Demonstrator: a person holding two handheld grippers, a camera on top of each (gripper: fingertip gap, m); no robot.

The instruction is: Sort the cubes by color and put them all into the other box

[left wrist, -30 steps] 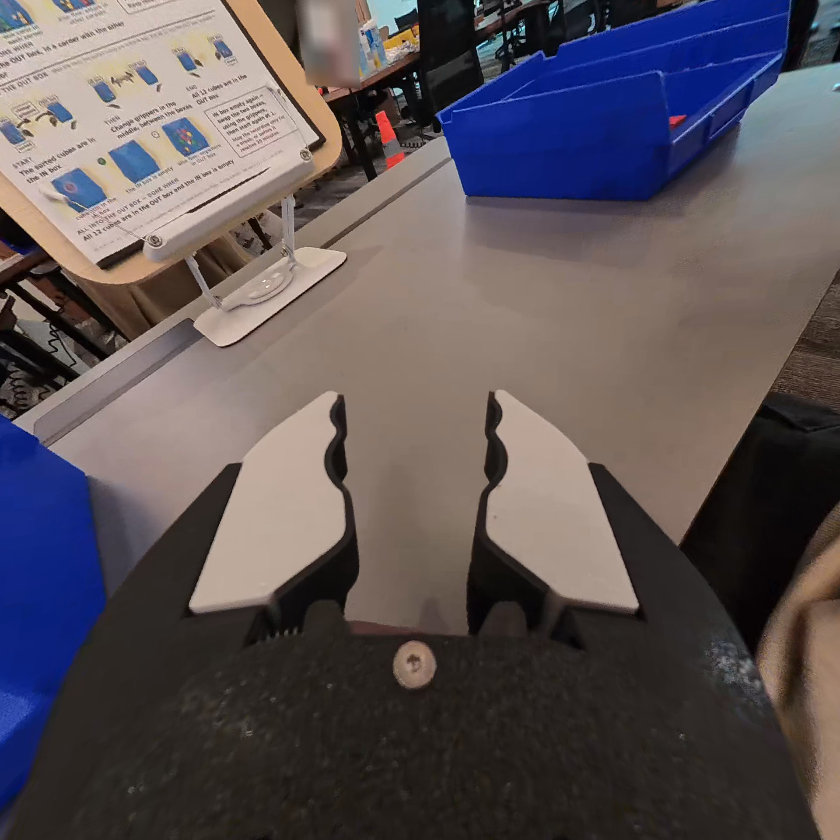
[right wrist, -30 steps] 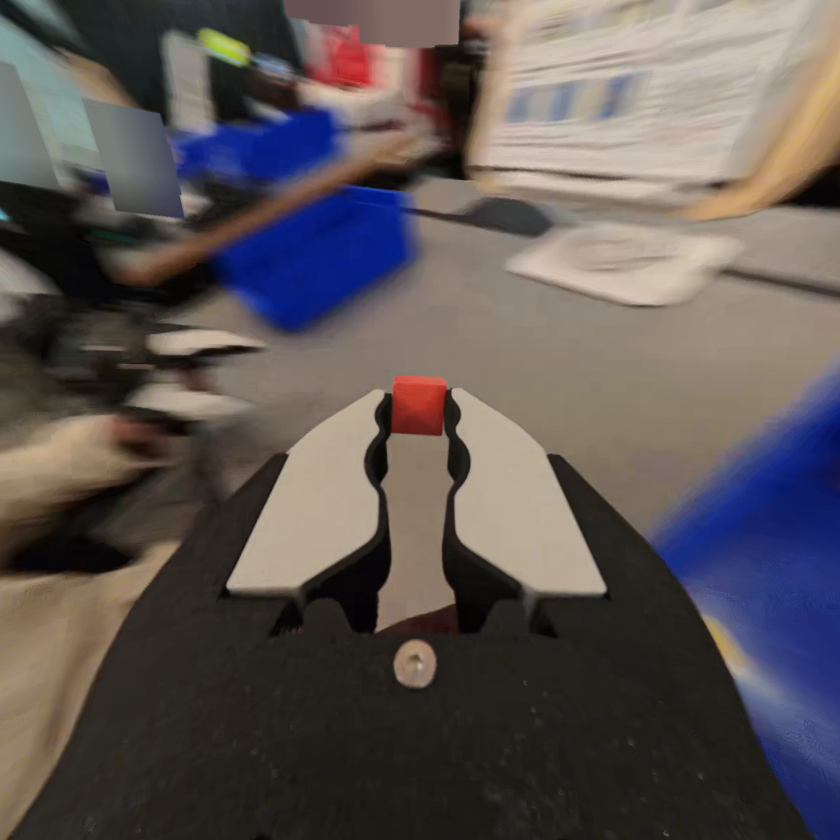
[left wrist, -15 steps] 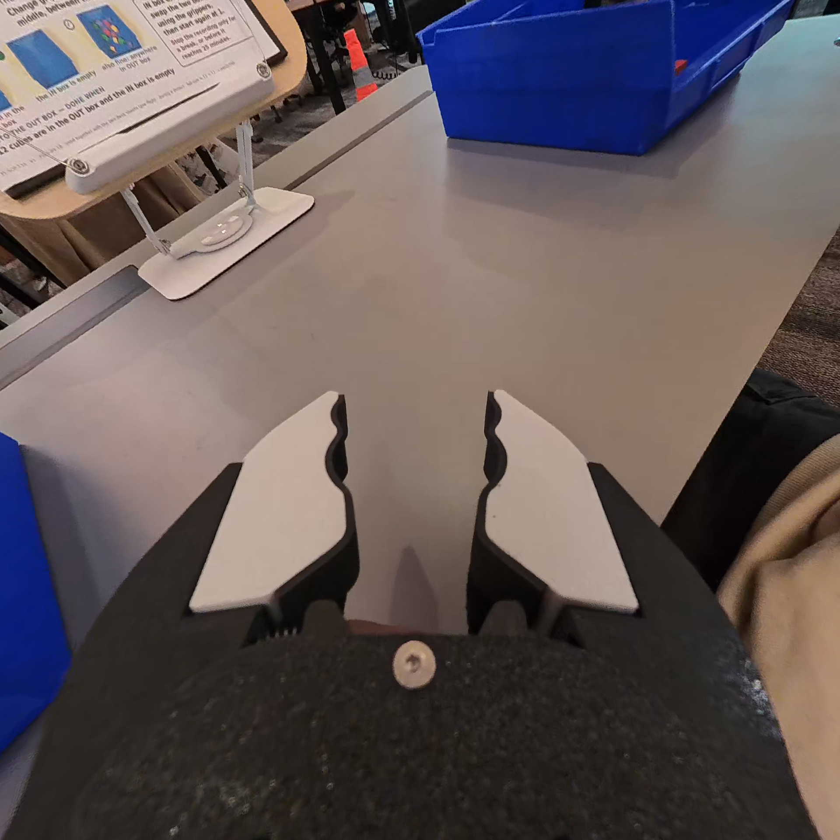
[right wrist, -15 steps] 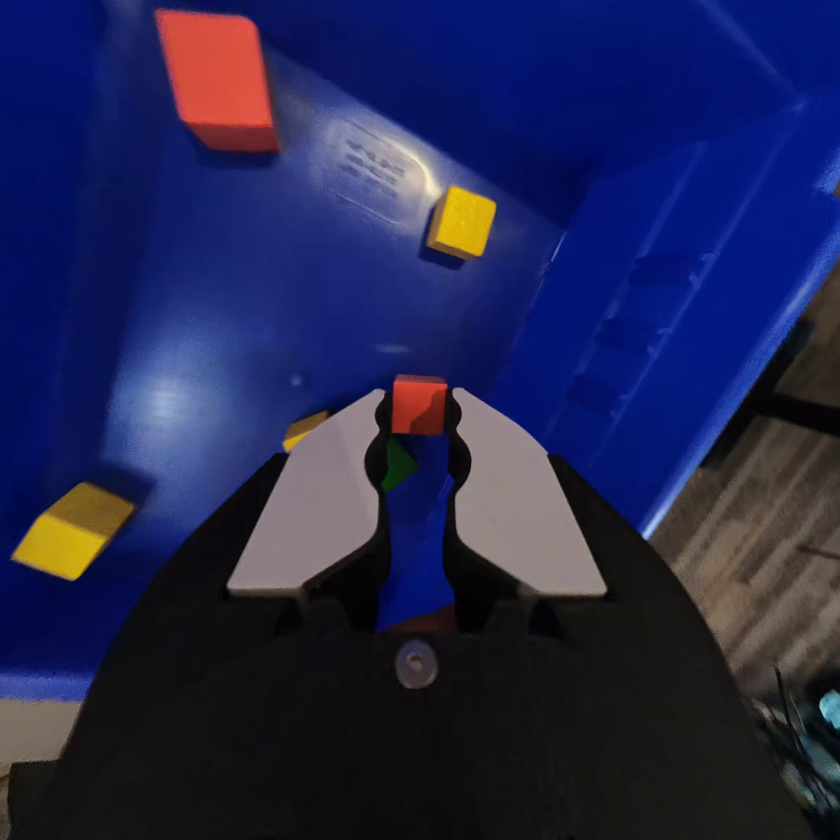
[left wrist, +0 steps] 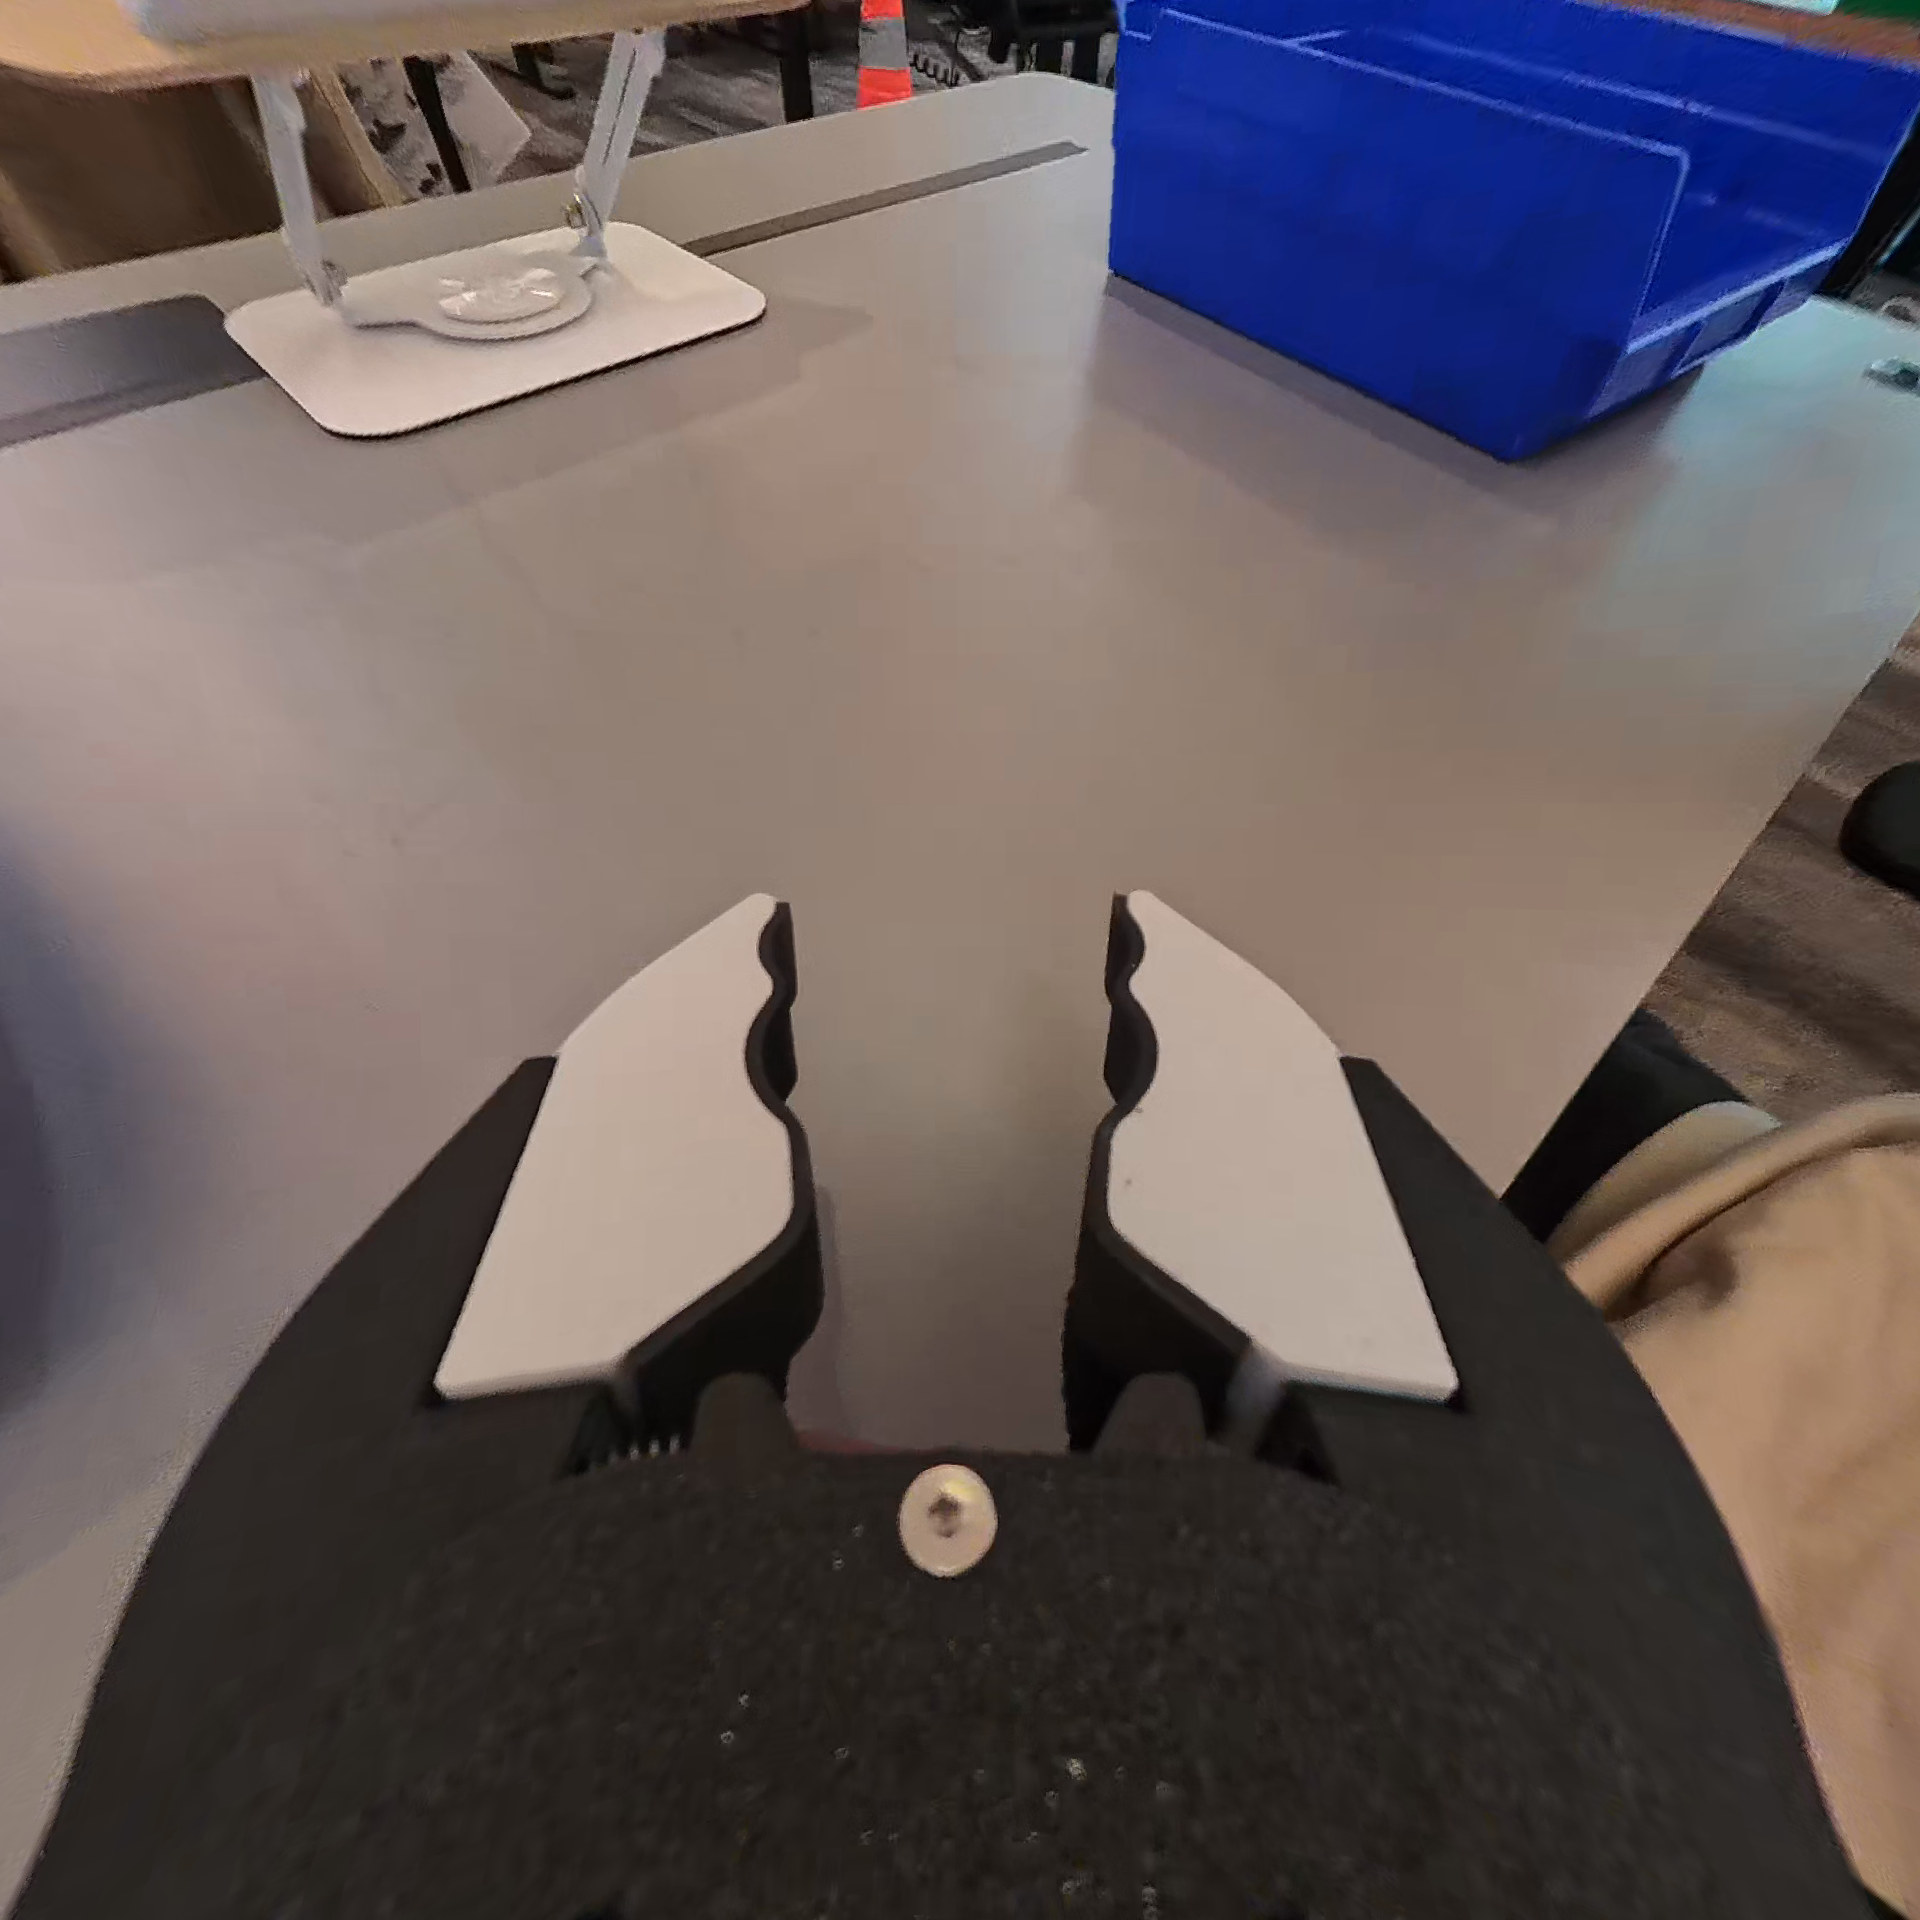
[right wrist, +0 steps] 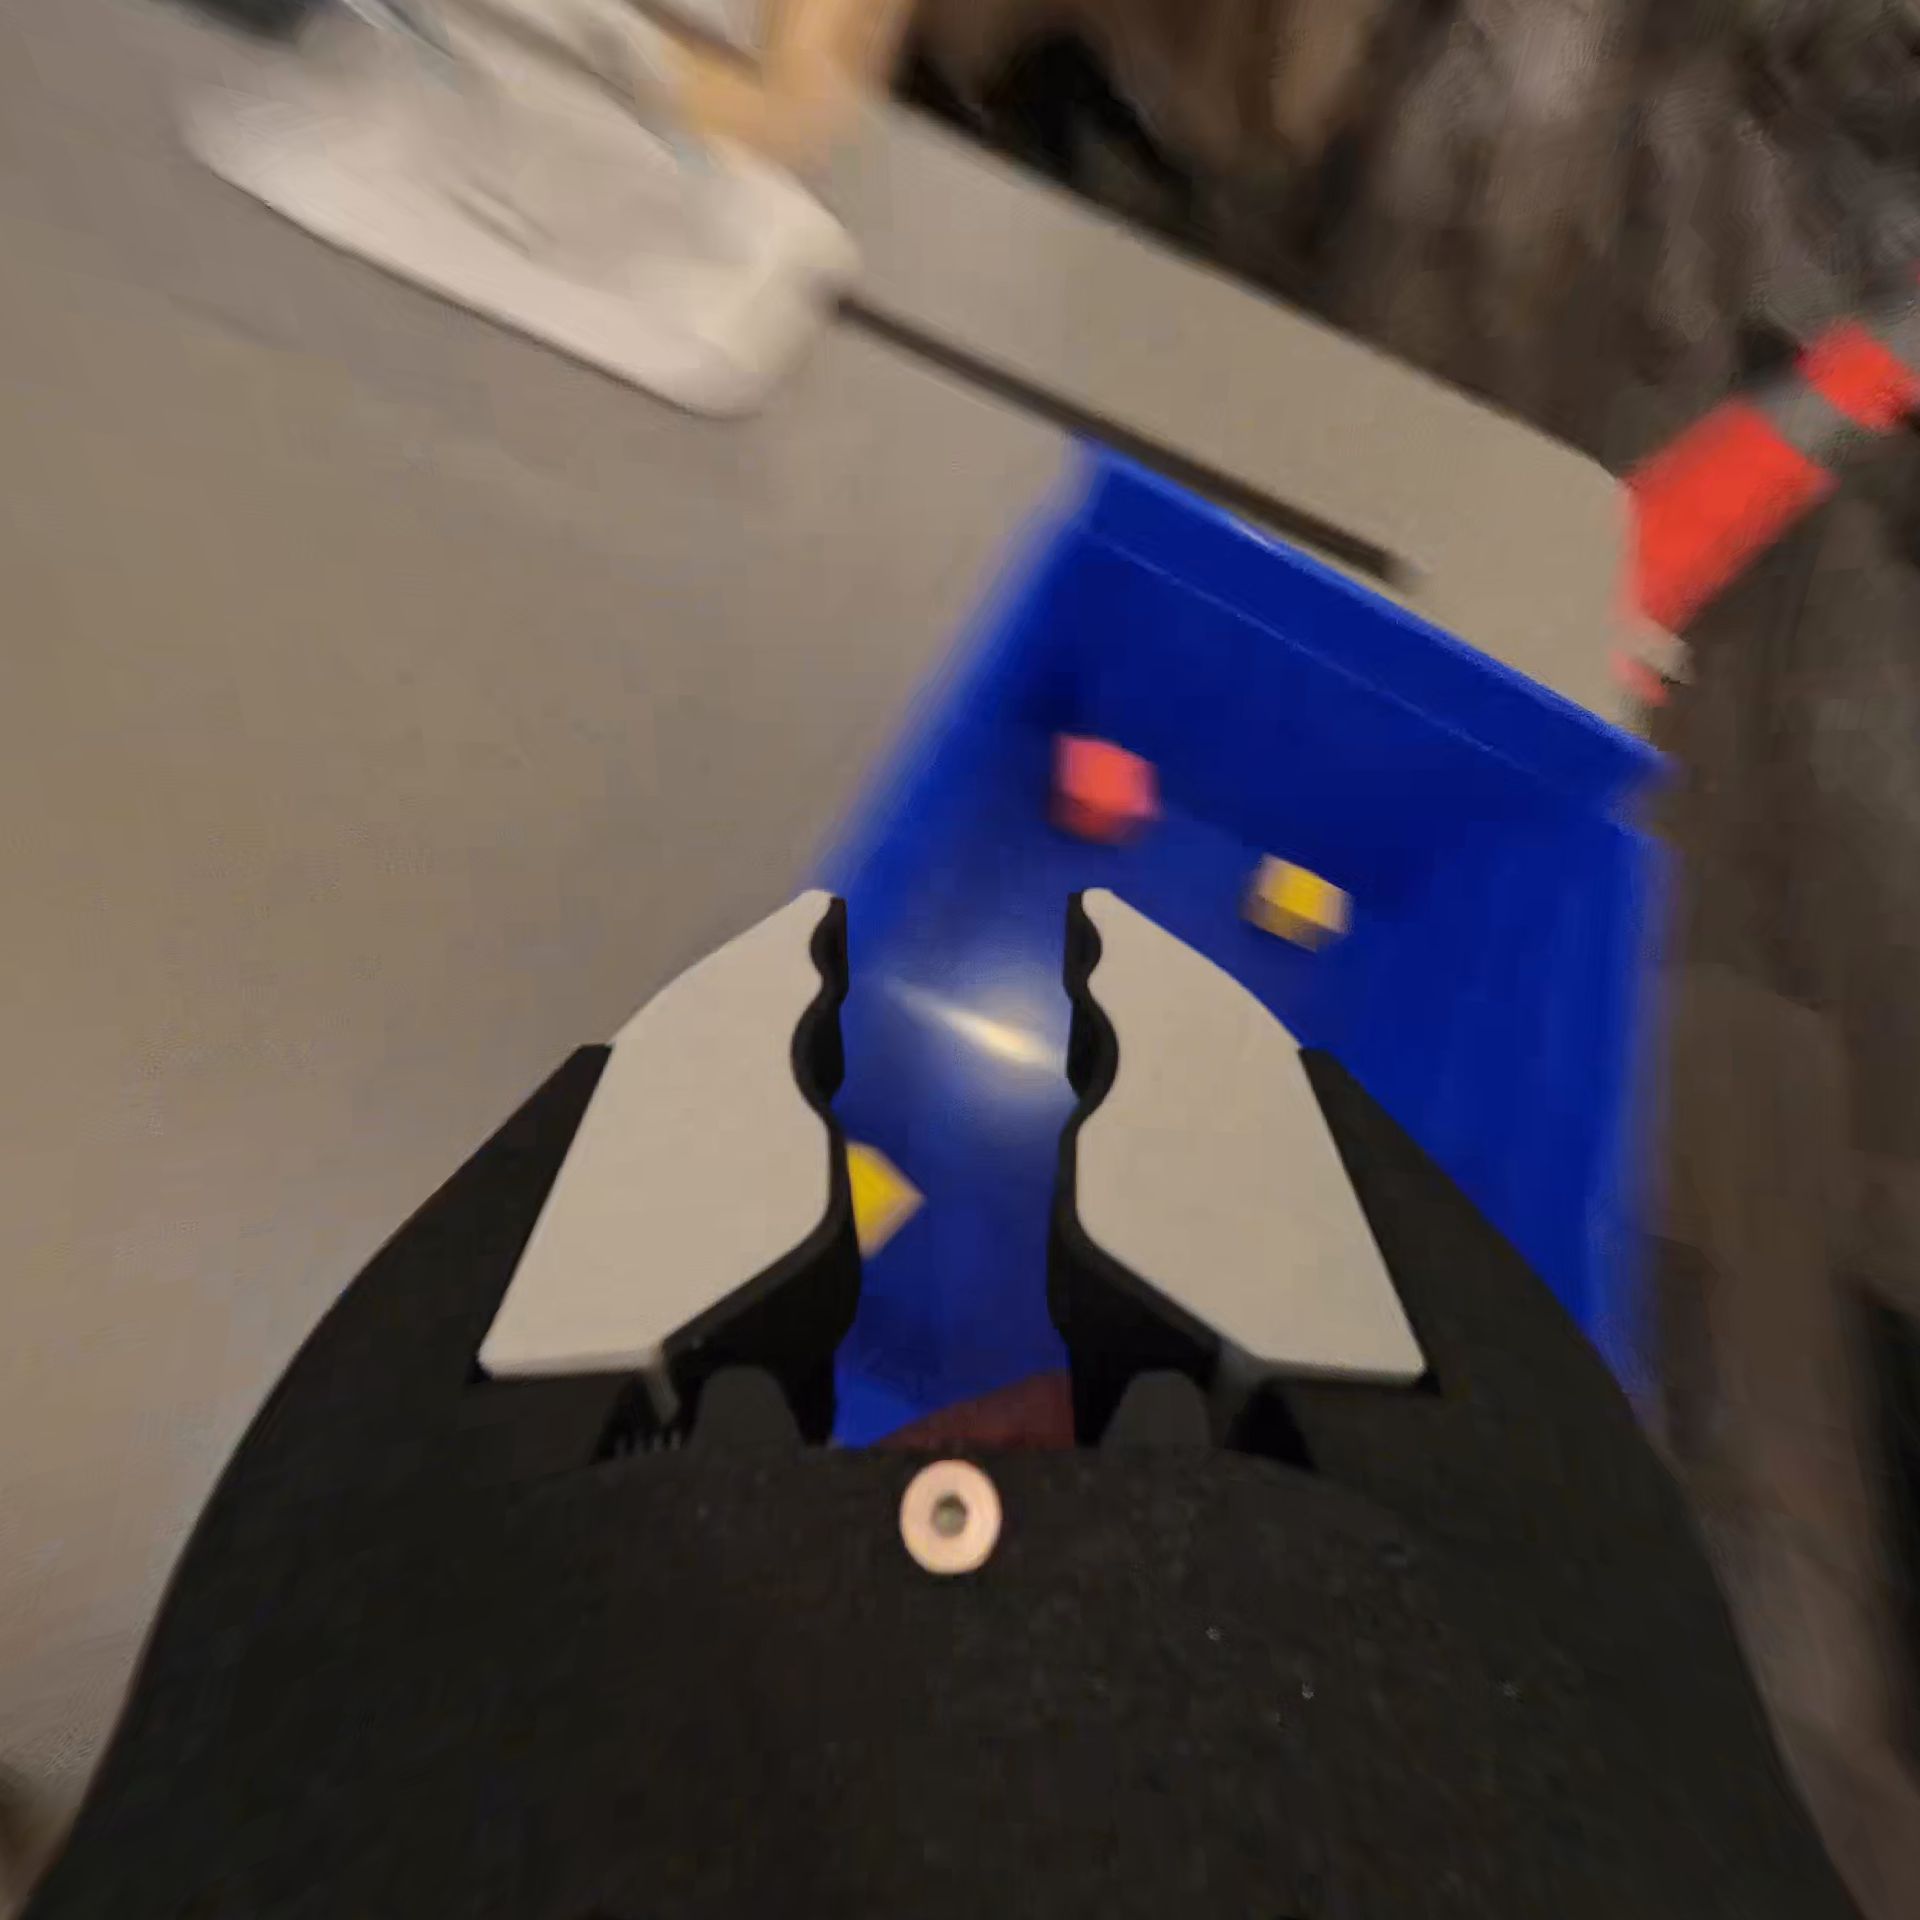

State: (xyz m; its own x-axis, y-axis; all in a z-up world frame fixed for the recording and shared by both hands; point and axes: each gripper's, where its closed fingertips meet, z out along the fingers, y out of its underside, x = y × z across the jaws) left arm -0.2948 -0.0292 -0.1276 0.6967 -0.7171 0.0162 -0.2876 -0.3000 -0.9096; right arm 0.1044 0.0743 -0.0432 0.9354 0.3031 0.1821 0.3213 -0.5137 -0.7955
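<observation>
My right gripper (right wrist: 956,909) is open and empty, above the near end of a blue box (right wrist: 1538,1039). Inside the box lie a red cube (right wrist: 1101,784), a yellow cube (right wrist: 1294,899) and another yellow cube (right wrist: 878,1195) partly hidden behind my left finger. The right wrist view is blurred by motion. My left gripper (left wrist: 951,914) is open and empty, over the bare grey table (left wrist: 935,623). The blue box also shows in the left wrist view (left wrist: 1455,239) at the far right; its contents are hidden there.
A white stand base (left wrist: 499,322) stands at the table's far left edge, also seen blurred in the right wrist view (right wrist: 540,239). The table's right edge (left wrist: 1766,821) drops to carpet. A beige sleeve (left wrist: 1787,1403) is at the right. An orange cone (right wrist: 1745,488) is beyond the table. Spacing between my two grippers at the tips: around 45 centimetres. The yellow cube (right wrist: 878,1195) lies around 12 centimetres away from my right fingertips.
My right gripper has opened and no longer holds the red cube; it has pulled back and up from inside the box. My left gripper has swung so the stand and box sit nearer.
</observation>
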